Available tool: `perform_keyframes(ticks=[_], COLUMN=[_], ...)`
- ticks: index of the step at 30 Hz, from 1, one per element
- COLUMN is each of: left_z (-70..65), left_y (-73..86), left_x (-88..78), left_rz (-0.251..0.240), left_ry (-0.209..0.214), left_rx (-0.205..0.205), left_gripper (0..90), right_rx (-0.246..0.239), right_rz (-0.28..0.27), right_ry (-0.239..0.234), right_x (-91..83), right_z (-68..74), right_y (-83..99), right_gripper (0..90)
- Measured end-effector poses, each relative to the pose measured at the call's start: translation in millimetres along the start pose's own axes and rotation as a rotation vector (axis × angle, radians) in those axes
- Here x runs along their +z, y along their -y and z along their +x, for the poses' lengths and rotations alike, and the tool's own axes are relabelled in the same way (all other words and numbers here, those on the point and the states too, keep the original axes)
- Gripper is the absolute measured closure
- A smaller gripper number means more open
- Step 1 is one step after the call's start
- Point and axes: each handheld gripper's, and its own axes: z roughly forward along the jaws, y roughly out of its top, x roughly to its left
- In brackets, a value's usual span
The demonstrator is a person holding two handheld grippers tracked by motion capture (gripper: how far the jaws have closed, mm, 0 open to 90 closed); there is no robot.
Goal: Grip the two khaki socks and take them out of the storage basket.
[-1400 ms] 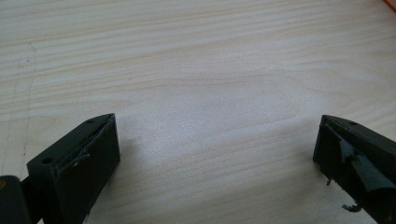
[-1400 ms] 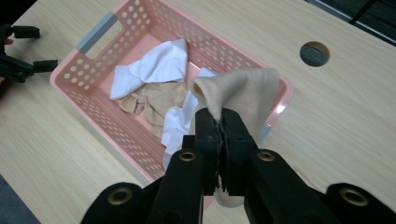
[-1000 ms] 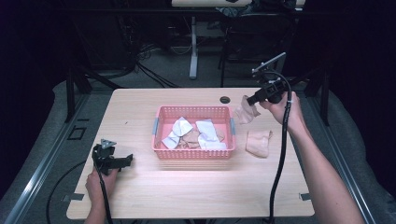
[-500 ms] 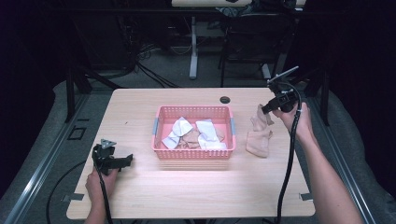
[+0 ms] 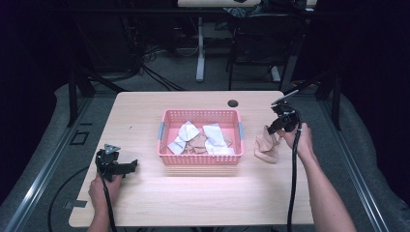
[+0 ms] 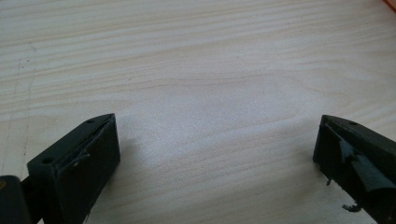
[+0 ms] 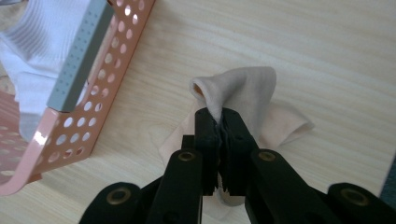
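Note:
A pink perforated basket [image 5: 200, 116] stands mid-table with white and beige cloths [image 5: 199, 140] inside. To its right lies a beige cloth [image 5: 267, 145], partly resting on the table, with one fold pinched up. My right gripper [image 5: 271, 129] is shut on that fold; in the right gripper view its jaws [image 7: 219, 122] clamp the beige cloth [image 7: 245, 91] beside the basket's corner [image 7: 93, 84]. My left gripper [image 5: 129, 165] rests low at the table's front left, jaws wide open over bare wood [image 6: 215, 135], nothing between them.
A small dark round hole [image 5: 233, 103] sits in the tabletop behind the basket. Black cables trail from both grippers off the table's front edge [image 5: 193, 223]. Beyond the far edge are stands, a chair and cables on the floor.
My right gripper has come down with the beige cloth, from raised beside the basket's far right corner to low over the table, so the cloth now bunches on the wood. The left gripper stayed still.

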Motion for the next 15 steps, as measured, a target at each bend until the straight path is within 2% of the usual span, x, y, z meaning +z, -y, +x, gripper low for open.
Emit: perform_keyframes(ticks=[2,4,6,8,13,15], left_z=[0.0,0.0,0.0,0.0,0.0,0.0], left_y=[0.0,0.0,0.0,0.0,0.0,-0.1], left_x=[0.0,0.0,0.0,0.0,0.0,0.0], left_rz=[0.0,0.0,0.0,0.0,0.0,0.0], left_ry=[0.0,-0.001,0.0,-0.001,0.0,0.0], left_rx=[0.0,0.0,0.0,0.0,0.001,0.0], left_gripper=[0.4,0.3,0.3,0.3,0.3,0.3], right_rx=[0.0,0.007,0.002,0.015,0.003,0.005], right_rz=[0.014,0.021,0.017,-0.006,-0.022,-0.03], right_ry=[-0.003,0.009,0.022,0.026,0.001,-0.019], right_x=[6.6,10.5,11.0,9.1,-1.8,-6.5], right_z=[-3.8,-5.4,-6.9,-7.5,-10.9,-10.6], right_y=[3.9,7.1,9.5,12.6,23.3,28.2], right_gripper=[84.7,77.4,65.8,50.5,15.5,11.1])
